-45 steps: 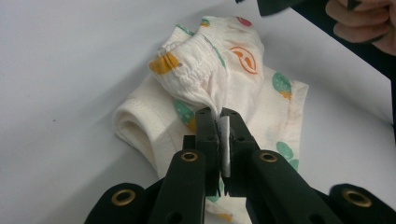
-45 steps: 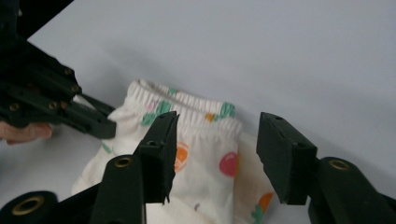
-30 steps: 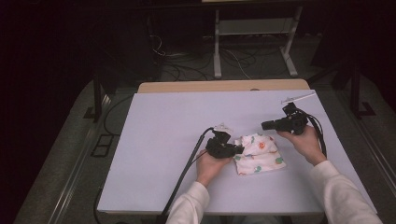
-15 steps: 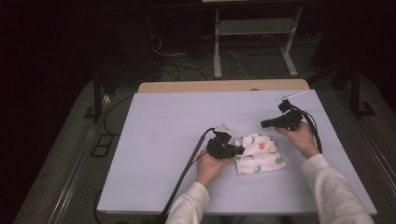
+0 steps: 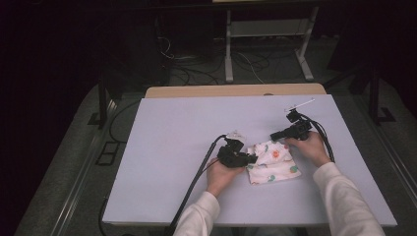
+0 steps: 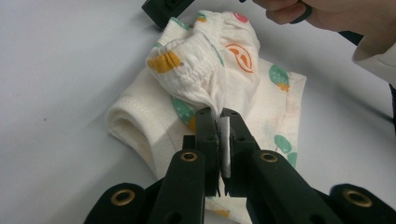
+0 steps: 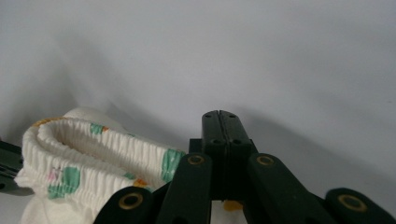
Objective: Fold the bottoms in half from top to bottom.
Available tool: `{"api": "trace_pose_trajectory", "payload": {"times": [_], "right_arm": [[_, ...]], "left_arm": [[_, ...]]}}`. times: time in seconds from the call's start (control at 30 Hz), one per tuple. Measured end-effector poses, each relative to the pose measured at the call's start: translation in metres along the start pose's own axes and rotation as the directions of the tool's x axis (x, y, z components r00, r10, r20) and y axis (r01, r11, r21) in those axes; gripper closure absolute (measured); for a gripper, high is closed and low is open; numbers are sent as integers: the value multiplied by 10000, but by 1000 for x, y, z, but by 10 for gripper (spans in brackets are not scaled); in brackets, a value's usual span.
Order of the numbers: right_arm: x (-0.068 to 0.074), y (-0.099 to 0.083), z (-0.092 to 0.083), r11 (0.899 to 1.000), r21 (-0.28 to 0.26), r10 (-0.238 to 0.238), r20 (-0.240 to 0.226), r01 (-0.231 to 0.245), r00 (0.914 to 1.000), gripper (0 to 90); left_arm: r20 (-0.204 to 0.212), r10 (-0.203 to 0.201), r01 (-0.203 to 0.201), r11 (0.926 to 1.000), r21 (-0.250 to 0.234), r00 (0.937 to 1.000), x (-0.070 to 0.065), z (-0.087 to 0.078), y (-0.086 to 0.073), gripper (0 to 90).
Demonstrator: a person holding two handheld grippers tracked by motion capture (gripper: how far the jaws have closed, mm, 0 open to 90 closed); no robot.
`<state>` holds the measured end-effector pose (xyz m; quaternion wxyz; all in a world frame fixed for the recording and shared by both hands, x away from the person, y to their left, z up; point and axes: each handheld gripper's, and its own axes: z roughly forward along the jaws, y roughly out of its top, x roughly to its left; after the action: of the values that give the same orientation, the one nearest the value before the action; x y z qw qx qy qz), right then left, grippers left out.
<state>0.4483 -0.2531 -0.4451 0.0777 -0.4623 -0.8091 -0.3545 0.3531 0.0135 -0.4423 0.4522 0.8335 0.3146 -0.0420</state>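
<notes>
Grey table (image 5: 162, 162), left fingers (image 6: 219, 122) pinching printed cloth (image 6: 243, 70)

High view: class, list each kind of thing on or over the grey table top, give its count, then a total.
Folded printed cloth: 1
Handheld grippers, left gripper and right gripper: 2
Person's hands holding them, left hand and right hand: 2
Total: 5
</notes>
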Motion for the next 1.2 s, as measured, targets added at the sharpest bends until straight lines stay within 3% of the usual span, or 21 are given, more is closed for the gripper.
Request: {"api": "trace_pose_trajectory", "payload": {"times": [0.13, 0.23, 0.43, 0.67, 0.87, 1.2], "right_arm": [[-1, 0, 6, 9994, 335, 89, -249, -80, 9997, 890], [-2, 0, 6, 9994, 301, 184, -487, -169, 9986, 890], [2, 0, 2, 9998, 217, 60, -689, -45, 9976, 890], [18, 1, -4, 9992, 134, -351, -967, 365, 9947, 890], [29, -2, -1, 9960, 581, -623, -997, 683, 9931, 890], [45, -12, -15, 9905, 719, -1085, -1135, 1171, 9876, 890]], "left_arm": [[27, -36, 36, 10000, 12, 10000, 0, 1, 0, 852], [-4, -10, 10, 9999, 103, 10000, 0, 2, -1, 821], [-361, -137, 135, 9999, -35, 9993, -3, 1, 1, 565], [-557, -546, 526, 9979, -365, 9970, -4, -8, 4, 387], [-710, -822, 767, 9941, -770, 9941, 2, -20, 5, 330], [-331, -1391, 1335, 9820, -1338, 9897, 9, -27, 6, 293]]}}
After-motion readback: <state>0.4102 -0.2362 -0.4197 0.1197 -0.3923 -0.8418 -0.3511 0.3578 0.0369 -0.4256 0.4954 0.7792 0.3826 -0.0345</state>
